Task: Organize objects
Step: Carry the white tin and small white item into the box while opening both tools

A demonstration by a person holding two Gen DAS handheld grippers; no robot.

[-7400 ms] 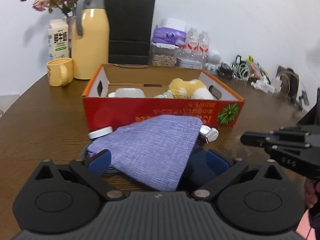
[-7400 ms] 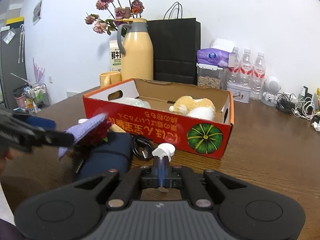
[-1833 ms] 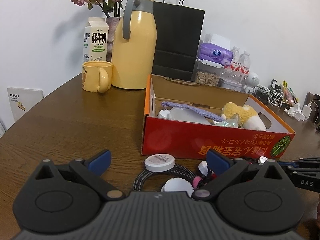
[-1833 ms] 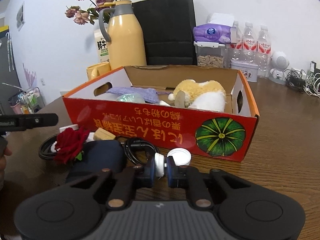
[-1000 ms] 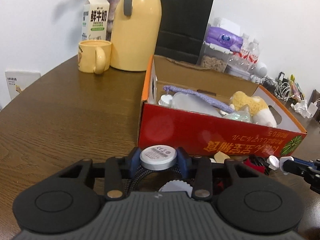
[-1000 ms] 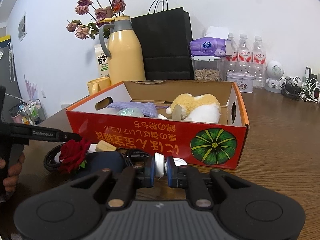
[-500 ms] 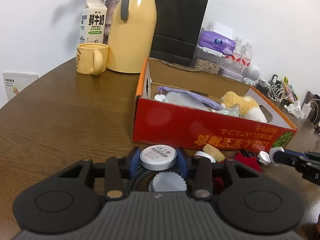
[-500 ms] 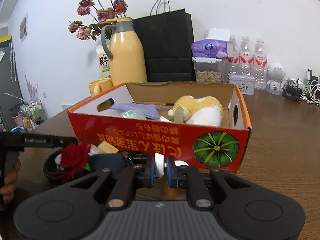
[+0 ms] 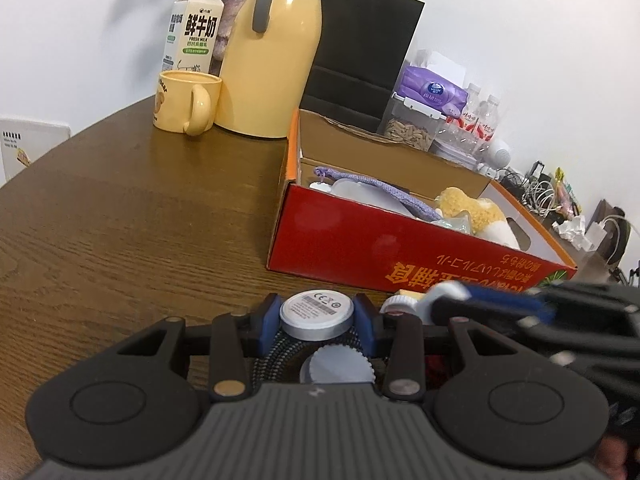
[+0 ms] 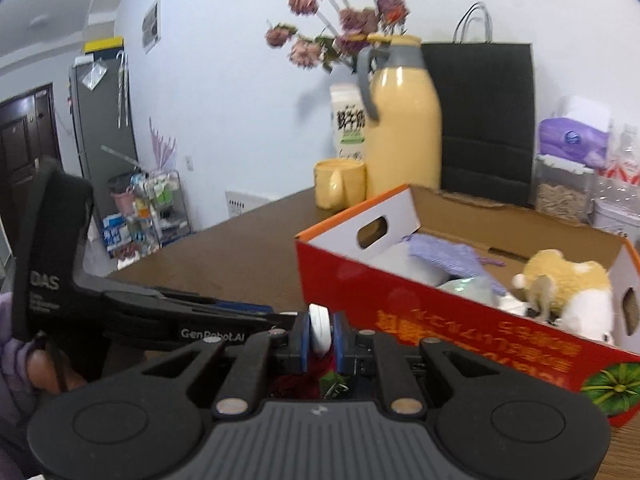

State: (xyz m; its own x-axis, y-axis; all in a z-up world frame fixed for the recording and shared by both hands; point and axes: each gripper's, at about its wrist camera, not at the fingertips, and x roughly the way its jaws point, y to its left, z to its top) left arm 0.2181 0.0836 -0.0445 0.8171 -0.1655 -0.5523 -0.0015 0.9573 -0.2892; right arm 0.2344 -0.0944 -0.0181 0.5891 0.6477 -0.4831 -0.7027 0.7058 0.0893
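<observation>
Round puck: a silver-white disc [image 9: 317, 313] with a small printed label and CE mark, gripped between the blue pads of the left gripper [image 9: 317, 316], in front of the red box near the table edge.
White cap: a small white disc [image 10: 320, 328] pinched edge-on in the narrow jaws of the right gripper [image 10: 320, 334], just before the box's front wall.
Red box: a cardboard box [image 9: 360, 240], open on top, red outside with upside-down yellow characters and a green pumpkin picture [image 10: 612, 388].
Inside box: a purple knitted cloth [image 10: 448, 258], a yellow-white plush toy [image 10: 568, 280], pale items that I cannot identify.
Under grippers: a braided cable [image 9: 288, 346], a white ribbed lid [image 9: 336, 368], a red rose [image 10: 296, 384].
Writing: milk carton [image 9: 196, 36] reads "FRESH MILK"; the left gripper's body shows "DAS" and "GenRobot.AI".
Behind box: yellow mug [image 9: 184, 102], yellow thermos [image 9: 272, 60], black paper bag [image 9: 360, 48], water bottles [image 9: 480, 116].
Surface: a dark brown wooden table [image 9: 120, 220].
Room: white wall, dried flowers [image 10: 340, 20], a dark door [image 10: 20, 140].
</observation>
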